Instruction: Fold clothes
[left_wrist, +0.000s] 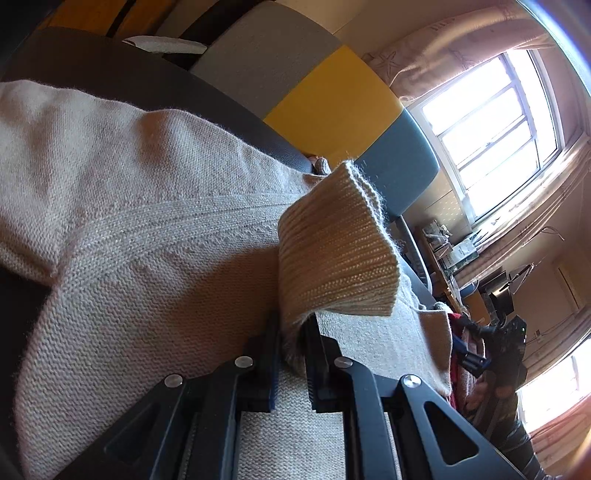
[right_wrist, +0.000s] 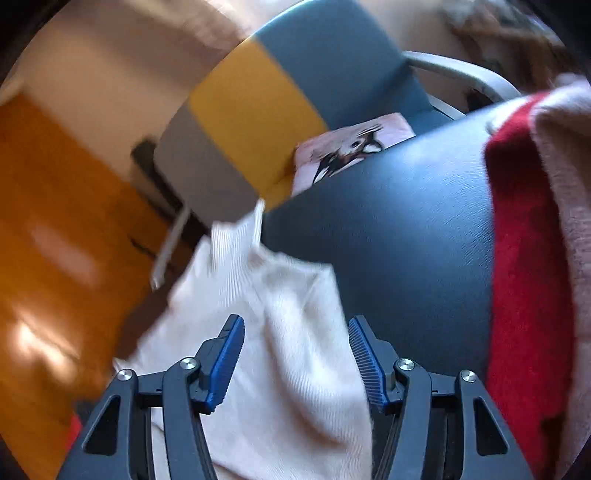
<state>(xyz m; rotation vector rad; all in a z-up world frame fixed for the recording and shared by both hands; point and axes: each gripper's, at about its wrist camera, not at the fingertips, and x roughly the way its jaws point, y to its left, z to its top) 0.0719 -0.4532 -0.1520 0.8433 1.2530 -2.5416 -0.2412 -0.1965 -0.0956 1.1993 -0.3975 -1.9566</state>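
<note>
A beige knit sweater lies spread over a dark seat surface. My left gripper is shut on the sweater's ribbed cuff, which stands up folded between the jaws. In the right wrist view my right gripper is open and empty, hovering just above a cream part of the sweater that hangs over the edge of the dark blue seat.
A red garment and a pink one lie on the seat at the right. A small pink printed cloth lies at the seat back. A grey, yellow and blue backrest stands behind. The orange wood floor is at the left.
</note>
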